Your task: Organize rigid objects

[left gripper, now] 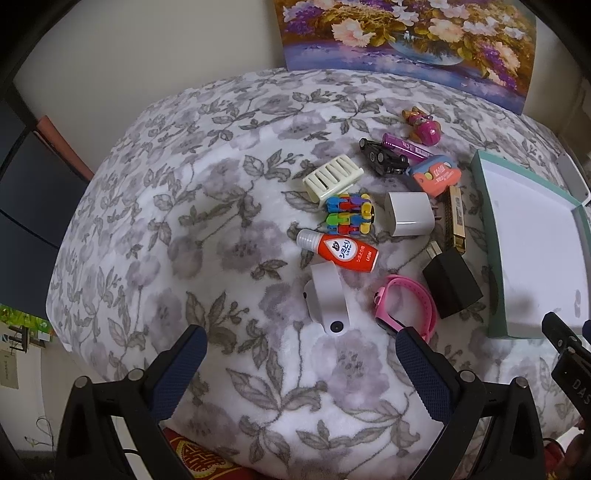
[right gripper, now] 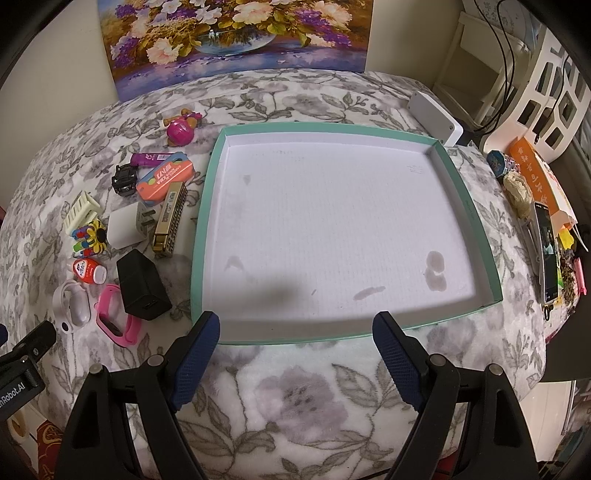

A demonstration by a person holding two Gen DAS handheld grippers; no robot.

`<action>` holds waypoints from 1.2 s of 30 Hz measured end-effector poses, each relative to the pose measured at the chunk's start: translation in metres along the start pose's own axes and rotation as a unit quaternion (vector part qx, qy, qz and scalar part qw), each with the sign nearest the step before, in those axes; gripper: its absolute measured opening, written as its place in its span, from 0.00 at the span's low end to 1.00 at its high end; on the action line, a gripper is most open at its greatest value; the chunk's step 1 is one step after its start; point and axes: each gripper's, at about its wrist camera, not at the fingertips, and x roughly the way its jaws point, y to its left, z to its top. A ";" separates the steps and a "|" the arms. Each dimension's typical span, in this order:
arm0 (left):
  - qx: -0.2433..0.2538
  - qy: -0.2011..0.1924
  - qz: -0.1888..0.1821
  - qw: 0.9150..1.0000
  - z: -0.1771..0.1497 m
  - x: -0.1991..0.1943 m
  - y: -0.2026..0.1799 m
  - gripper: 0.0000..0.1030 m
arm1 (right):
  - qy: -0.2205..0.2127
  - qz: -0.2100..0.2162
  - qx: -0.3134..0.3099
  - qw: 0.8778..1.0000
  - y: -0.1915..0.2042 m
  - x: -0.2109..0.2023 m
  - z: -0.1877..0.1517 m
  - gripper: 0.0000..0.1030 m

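Teal-walled and white inside, the shallow tray (right gripper: 465, 206) sits on a surface covered with a grey floral blanket (right gripper: 295, 398), holding nothing but a few faint stains. All the small things lie in a loose cluster just left of the tray: a black charger (left gripper: 451, 282) beside a pink wristband (left gripper: 410, 304), a white charger (left gripper: 408, 214), a gold harmonica (left gripper: 456, 218) nearest the tray's wall, an orange-and-blue case (left gripper: 436, 177), a purple tube (left gripper: 406, 147), a black toy car (left gripper: 384, 157), a pink toy figure (left gripper: 421, 123), a cream slotted holder (left gripper: 330, 177), a multicoloured block toy (left gripper: 349, 218), a red bottle (left gripper: 338, 253) lying on its side, and a white earbud case (left gripper: 327, 299). The left gripper (left gripper: 301, 356) hovers wide apart above the blanket, close to the earbud case and wristband, holding nothing. The right gripper (right gripper: 295, 339) is likewise spread wide and empty, over the tray's near edge. A flower painting (right gripper: 236, 33) leans at the back
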 end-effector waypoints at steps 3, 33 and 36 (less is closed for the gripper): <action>-0.006 0.006 -0.006 1.000 0.000 0.000 -0.001 1.00 | 0.002 0.005 0.005 1.000 -0.001 -0.001 0.002 0.83; -0.034 0.092 0.004 0.995 0.033 0.051 -0.011 1.00 | 0.029 0.069 -0.029 0.997 0.057 0.013 0.061 0.83; -0.055 0.098 0.015 0.994 0.033 0.057 0.002 1.00 | 0.028 0.083 -0.041 0.995 0.066 0.016 0.057 0.83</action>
